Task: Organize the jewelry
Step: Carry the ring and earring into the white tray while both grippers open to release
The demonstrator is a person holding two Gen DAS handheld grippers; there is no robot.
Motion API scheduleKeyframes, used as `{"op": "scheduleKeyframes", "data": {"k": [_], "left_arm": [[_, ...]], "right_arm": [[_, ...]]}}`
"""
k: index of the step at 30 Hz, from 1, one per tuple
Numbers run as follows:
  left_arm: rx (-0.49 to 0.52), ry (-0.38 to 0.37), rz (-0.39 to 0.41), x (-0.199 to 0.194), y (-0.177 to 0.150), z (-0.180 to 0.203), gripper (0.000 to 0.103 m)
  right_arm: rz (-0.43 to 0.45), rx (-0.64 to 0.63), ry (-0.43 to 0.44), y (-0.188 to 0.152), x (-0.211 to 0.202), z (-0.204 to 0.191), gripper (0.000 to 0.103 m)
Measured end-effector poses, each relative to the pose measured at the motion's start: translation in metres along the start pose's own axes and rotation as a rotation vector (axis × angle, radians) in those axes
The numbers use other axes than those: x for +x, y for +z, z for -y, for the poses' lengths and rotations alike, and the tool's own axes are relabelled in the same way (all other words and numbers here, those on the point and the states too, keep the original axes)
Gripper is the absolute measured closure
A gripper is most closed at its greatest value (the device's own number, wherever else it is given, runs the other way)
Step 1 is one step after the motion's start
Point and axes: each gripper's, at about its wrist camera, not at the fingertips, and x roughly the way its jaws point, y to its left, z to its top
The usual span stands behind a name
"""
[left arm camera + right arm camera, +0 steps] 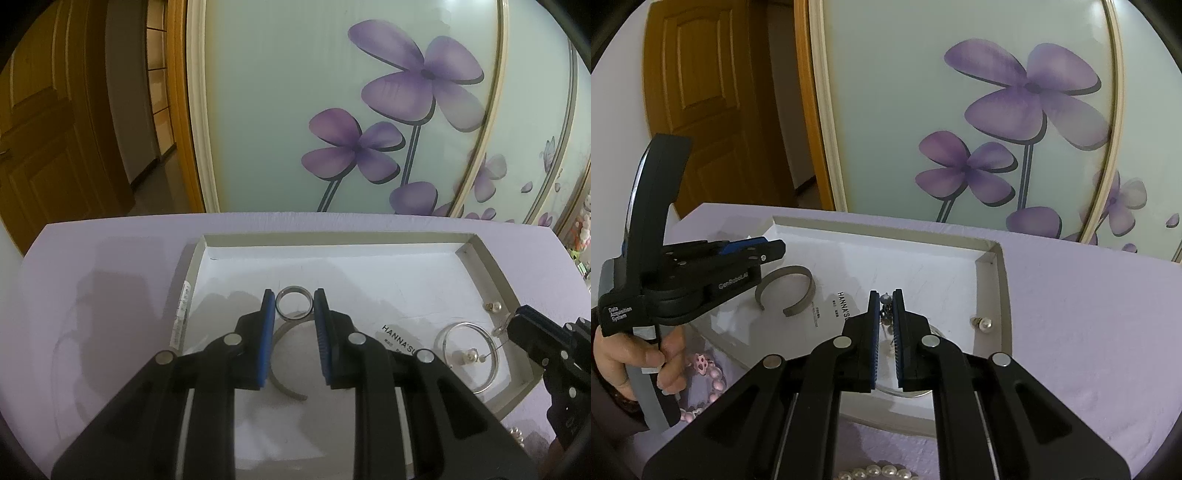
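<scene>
Sorting underway — left tongs [294,308] pinching ring [294,304] above tray [476,254]; right tongs [885,301] nearly pressed together on earring [885,300] | in tray: cuff bracelet [786,291], hoop [467,360], pearl studs [981,324] | left on desk [1089,332]: bead bracelet [714,384], pearl strand [879,472]

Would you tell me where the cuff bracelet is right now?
The cuff bracelet lies in the white tray, left side in the right wrist view, beside the left gripper.

Wooden door [701,110], flowered panel [369,110], lilac tabletop [1089,314]
</scene>
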Motion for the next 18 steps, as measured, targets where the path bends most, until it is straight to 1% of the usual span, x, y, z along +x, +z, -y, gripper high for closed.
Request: {"op": "scheduleKeyframes", "data": {"k": [1,2,3,4,5,6,18], "left_arm": [[0.001,0.000,0.000,0.000,0.000,0.000,0.081],[0.001,-0.001,-0.001,0.000,0.000,0.000,0.081],[0.001,-0.001,-0.001,0.000,0.000,0.000,0.081],[0.002,-0.002,-0.001,0.000,0.000,0.000,0.081],[0.002,-0.002,-0.002,0.000,0.000,0.000,0.081],[0.003,-0.002,-0.002,0.000,0.000,0.000,0.081],[0.027,-0.021,-0.012,0.000,-0.001,0.011,0.080]], "right_arm": [[-0.001,0.000,-0.001,-0.001,0.000,0.000,0.094],[0.000,0.001,-0.001,-0.001,0.000,0.000,0.091],[-0.001,0.004,-0.003,-0.001,-0.001,0.000,0.083],[0.001,0.005,-0.005,-0.001,-0.001,0.000,0.077],[0.005,0.005,-0.008,-0.001,-0.002,0.000,0.067],[0.008,0.005,-0.010,-0.002,-0.003,0.000,0.064],[0.005,-0.004,-0.014,0.000,-0.007,0.000,0.064]]}}
